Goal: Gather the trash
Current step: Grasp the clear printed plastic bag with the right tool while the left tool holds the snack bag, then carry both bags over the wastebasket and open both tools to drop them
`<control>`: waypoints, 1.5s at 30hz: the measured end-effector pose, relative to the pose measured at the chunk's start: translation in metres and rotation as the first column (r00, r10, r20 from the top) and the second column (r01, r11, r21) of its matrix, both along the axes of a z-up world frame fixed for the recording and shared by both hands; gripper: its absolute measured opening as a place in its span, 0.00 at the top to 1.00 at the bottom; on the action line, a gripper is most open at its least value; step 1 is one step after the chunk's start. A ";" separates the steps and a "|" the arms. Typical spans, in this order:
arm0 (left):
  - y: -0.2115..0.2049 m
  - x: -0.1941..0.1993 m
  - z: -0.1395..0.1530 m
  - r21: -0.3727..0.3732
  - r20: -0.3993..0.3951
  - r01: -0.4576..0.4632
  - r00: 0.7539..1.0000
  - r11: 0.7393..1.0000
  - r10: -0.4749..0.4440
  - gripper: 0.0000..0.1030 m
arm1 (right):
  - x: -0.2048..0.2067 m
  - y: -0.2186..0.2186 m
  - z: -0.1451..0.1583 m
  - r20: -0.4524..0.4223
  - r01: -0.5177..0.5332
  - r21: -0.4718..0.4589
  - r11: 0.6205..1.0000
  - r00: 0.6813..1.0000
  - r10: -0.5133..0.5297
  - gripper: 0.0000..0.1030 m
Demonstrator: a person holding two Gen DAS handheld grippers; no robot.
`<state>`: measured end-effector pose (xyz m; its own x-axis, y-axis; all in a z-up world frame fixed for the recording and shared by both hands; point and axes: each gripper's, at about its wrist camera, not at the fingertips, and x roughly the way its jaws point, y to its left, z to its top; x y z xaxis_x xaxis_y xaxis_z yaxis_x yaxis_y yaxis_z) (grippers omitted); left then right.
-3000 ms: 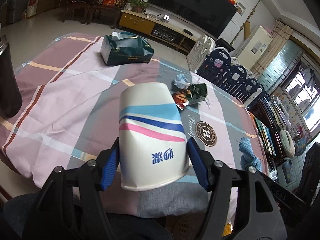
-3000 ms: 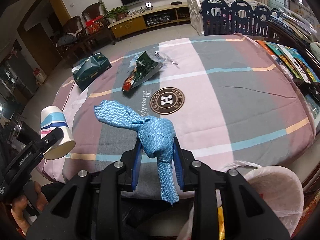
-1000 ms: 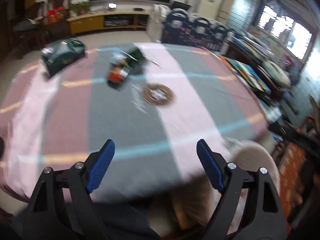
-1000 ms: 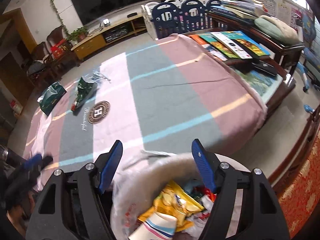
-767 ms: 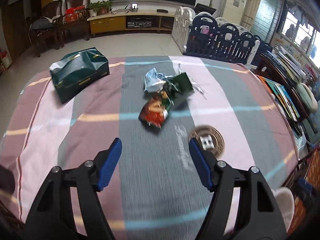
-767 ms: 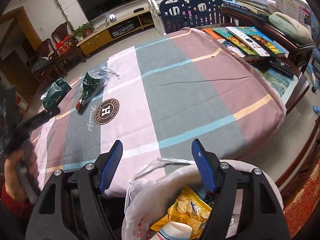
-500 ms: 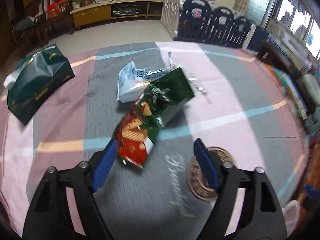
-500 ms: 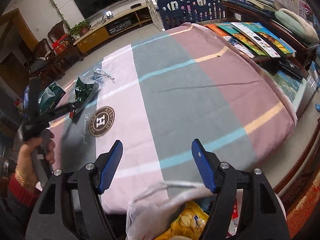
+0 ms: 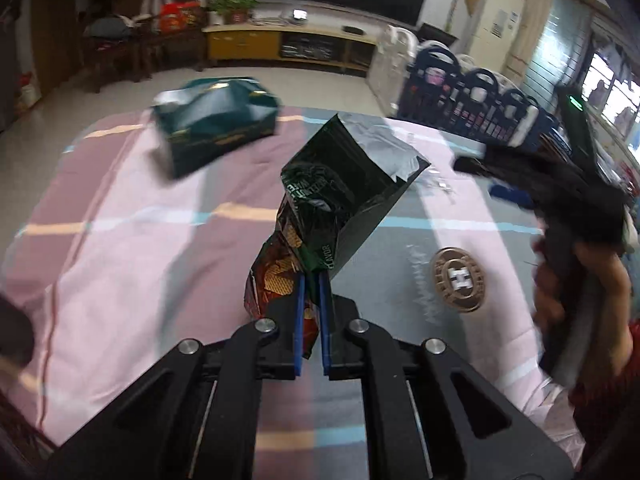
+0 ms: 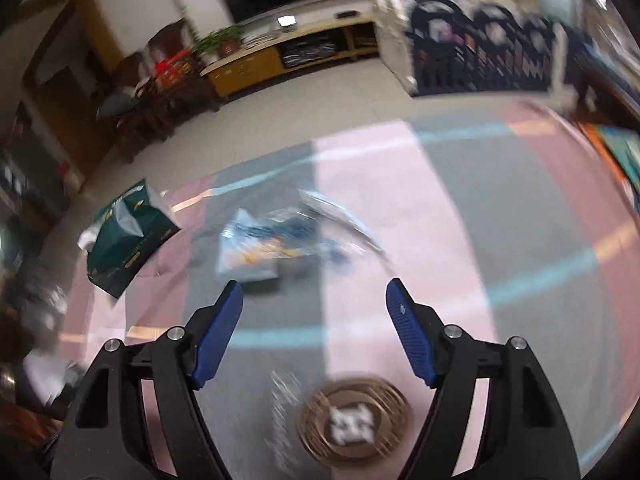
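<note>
Snack wrapper pinched in the left hand-held gripper, right one spread over more litter

The surface (image 9: pixel 120 248), under a pink and grey striped cloth, carries a dark green tissue pack (image 9: pixel 216 120). The left hand-held gripper (image 9: pixel 312 300) has just closed, its blue pads clamping the green-and-red snack wrapper (image 9: pixel 340 200), which stands up above the cloth. The right hand-held gripper (image 10: pixel 314 304) stands wide with nothing between its pads, near a blurred pale blue wrapper (image 10: pixel 256 248) on the cloth

Bench (image 10: pixel 460 208): covered with a pink, grey and mauve striped cloth bearing a round brown emblem (image 10: pixel 354 424).
On it: dark green package (image 10: pixel 128 236); pale blue wrapper (image 10: pixel 264 246), blurred.
</note>
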<state>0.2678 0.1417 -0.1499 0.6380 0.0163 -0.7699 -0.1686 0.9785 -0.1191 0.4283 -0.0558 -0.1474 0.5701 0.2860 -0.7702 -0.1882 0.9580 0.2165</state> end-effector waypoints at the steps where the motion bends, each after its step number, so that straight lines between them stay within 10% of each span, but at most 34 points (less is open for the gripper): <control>1: 0.006 -0.005 0.000 0.009 -0.002 -0.015 1.000 1.000 0.015 0.93 | 0.008 0.022 -0.001 0.018 -0.044 -0.052 0.998 0.999 0.045 0.27; 9: 0.016 -0.007 -0.006 -0.022 0.013 -0.036 0.999 0.999 0.036 0.92 | 0.055 0.102 -0.051 -0.063 -0.151 -0.331 0.931 0.988 0.138 0.28; 12: 0.014 -0.009 -0.006 -0.026 0.020 -0.031 0.999 0.999 0.031 0.92 | 0.056 0.084 -0.055 -0.107 -0.137 -0.253 0.958 0.988 0.113 0.72; 15: 0.014 -0.011 -0.002 -0.015 0.035 -0.027 0.999 1.000 0.028 0.92 | 0.042 0.064 -0.044 -0.086 -0.130 -0.213 0.968 0.990 0.114 0.86; 33: -0.115 -0.148 0.046 0.063 0.017 0.184 0.983 0.981 -0.185 0.92 | -0.270 -0.126 0.091 0.145 -0.059 -0.067 0.996 0.987 0.069 0.87; 45: -0.201 -0.232 0.108 0.180 0.141 0.316 0.929 0.932 -0.342 0.92 | -0.371 -0.202 0.141 0.204 0.036 -0.028 0.999 0.978 -0.030 0.87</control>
<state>0.0358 -0.0596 -0.0421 0.7465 -0.1085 -0.6564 0.1754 0.9838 0.0368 0.0576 -0.2578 -0.0067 0.7246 0.2420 -0.6452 -0.1936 0.9701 0.1465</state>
